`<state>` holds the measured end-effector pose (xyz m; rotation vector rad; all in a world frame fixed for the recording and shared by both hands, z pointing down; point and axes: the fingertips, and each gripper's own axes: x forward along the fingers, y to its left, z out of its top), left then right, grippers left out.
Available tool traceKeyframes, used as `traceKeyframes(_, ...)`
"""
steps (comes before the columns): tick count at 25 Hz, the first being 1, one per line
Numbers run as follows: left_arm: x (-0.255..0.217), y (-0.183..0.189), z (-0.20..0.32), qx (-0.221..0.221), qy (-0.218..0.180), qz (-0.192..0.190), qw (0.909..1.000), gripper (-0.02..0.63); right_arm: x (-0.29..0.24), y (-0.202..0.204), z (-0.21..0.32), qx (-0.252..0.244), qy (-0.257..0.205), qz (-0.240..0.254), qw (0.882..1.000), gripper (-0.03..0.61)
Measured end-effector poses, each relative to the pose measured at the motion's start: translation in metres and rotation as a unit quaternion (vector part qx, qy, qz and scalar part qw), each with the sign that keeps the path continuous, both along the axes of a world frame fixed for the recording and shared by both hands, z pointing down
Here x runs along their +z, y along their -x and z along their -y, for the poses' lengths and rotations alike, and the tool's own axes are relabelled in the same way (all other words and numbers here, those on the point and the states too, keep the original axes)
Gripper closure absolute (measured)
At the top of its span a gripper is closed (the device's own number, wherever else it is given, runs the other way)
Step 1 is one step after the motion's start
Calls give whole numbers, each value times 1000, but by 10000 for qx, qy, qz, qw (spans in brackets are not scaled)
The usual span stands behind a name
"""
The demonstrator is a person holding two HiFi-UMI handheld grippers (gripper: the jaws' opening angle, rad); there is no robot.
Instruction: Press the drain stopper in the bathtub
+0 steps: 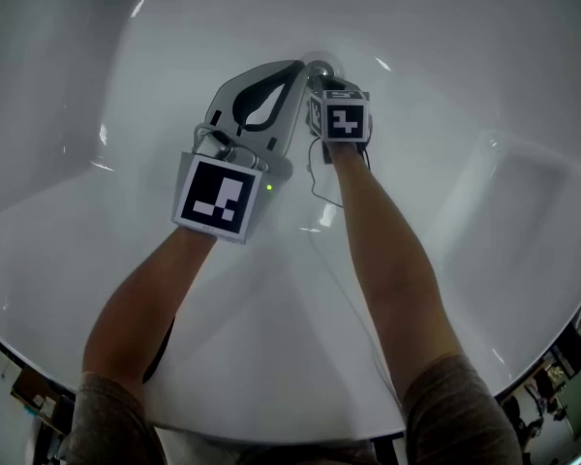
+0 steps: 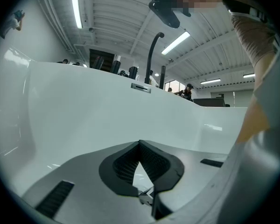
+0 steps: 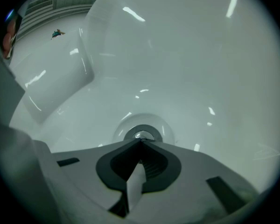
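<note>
A round chrome drain stopper (image 3: 141, 135) sits in a shallow dip in the white bathtub floor (image 3: 191, 69). My right gripper (image 3: 140, 143) is shut, its tips meeting right at the stopper's near edge, touching or nearly so. In the head view the stopper (image 1: 321, 69) peeks out just past the right gripper (image 1: 321, 83). My left gripper (image 1: 296, 68) lies tilted beside the right one, jaws shut on nothing. In the left gripper view its tips (image 2: 140, 143) meet in front of the tub's far wall (image 2: 84, 111).
The tub's curved walls (image 1: 97, 85) rise all round. A black tap spout (image 2: 152, 52) stands on the far rim. Furniture and floor show beyond the near rim (image 1: 562, 356). A thin cable (image 1: 315, 177) hangs from the right gripper.
</note>
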<state>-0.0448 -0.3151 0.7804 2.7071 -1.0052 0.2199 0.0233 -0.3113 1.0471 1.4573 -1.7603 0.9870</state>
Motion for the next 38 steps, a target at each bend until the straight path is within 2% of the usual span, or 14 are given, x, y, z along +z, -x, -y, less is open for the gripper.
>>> traceKeyframes(3,1,1,1,-29,34,21,10000,609,1,-1,0,111,123,67,9998,574)
traceKeyframes(10,8,5,2,-64,95,102,9999,609,4,-1,0,-7,274,155,9995,574)
traceKeyframes(22,4,1,-7,-35,116,248,9996,609,-13,-4,-8,-21,62,-47,10000,574)
traceKeyframes(31,-30,5,-20,-205,223,335,9990,609,-76,5,-15,93,-201,184,9996,575)
traceKeyframes(38,-88,5,-36,-471,201,361,9980,609,-168,12,-31,-132,-548,246,9981,574)
